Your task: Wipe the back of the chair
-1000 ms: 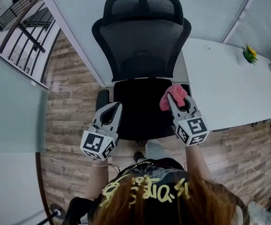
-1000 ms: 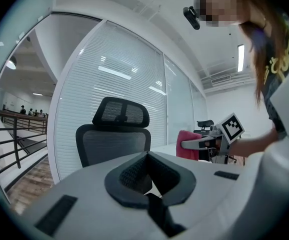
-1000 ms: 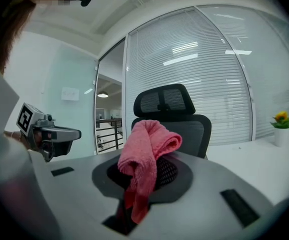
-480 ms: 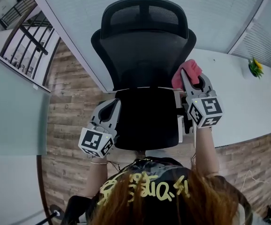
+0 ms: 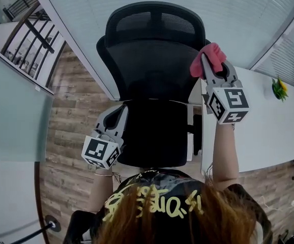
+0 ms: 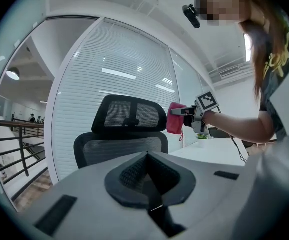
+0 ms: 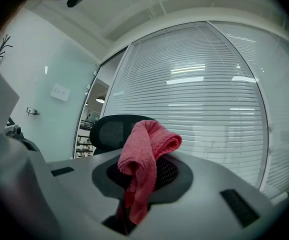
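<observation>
The chair (image 5: 154, 60) fills the upper middle of the head view: black, with a see-through mesh back, a curved mesh headrest (image 5: 154, 19) and a dark padded seat (image 5: 154, 136). At its upper right edge the right gripper (image 5: 208, 65) pinches a soft pink terry cloth (image 5: 209, 54), bunched past the jaw tips just beside the backrest; contact is unclear. At lower left, the left gripper (image 5: 117, 118) hangs by the seat, its jaws pressed together on nothing.

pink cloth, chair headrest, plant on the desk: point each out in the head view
pink cloth (image 5: 212, 54), head view, bunched top fold
chair headrest (image 5: 131, 23), head view, left mesh panel
plant (image 5: 278, 88), head view, green leaves
</observation>
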### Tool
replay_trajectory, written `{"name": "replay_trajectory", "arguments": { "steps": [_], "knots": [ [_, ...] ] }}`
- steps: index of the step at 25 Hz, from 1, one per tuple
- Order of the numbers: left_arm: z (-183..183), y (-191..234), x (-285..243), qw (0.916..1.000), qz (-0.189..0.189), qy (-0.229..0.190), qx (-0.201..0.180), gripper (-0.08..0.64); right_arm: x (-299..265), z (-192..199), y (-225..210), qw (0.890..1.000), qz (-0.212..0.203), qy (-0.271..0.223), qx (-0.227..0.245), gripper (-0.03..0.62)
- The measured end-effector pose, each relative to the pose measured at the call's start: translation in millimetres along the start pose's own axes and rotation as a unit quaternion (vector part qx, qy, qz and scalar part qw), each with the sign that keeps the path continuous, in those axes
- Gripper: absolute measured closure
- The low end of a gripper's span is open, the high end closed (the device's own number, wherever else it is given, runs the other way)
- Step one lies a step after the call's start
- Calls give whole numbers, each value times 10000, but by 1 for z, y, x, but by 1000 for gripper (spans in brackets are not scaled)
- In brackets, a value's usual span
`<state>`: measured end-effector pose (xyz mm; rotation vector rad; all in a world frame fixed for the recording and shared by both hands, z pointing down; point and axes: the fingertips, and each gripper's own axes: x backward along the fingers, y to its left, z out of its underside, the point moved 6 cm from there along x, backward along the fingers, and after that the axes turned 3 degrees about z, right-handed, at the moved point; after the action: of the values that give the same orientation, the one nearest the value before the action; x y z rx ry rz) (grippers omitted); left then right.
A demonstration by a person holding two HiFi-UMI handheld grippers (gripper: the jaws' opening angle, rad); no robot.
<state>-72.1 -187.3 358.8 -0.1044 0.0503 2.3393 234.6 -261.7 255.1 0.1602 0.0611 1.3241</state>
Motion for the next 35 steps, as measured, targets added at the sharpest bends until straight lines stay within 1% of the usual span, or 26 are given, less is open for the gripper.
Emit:
{"name": "replay_trajectory", "arguments": {
  "steps": [6,13,18,25,29,35],
  "knots": [
    [1,-1,-14,9998,-158,74,23,565,-21,-7,-15,9999,-113,-82,-20,531],
    [8,17,-25,9999,-106,89,81,565,-35,-7,-12,10000,-45,-67,21,532],
    [6,34,-36,9997,215,91,35,565,-44,-11,-8,9996,279,66,-41,531],
    [3,63,-29,9988,493,39,61,565,-39,-20,7,9955,862,342,180,531],
    [6,80,-27,9980,622,59,110,565,-54,-26,17,9942,896,521,274,531],
    [7,102,-18,9973,720,3,153,565,-73,-32,27,9909,1106,685,356,532]
  ]
}}
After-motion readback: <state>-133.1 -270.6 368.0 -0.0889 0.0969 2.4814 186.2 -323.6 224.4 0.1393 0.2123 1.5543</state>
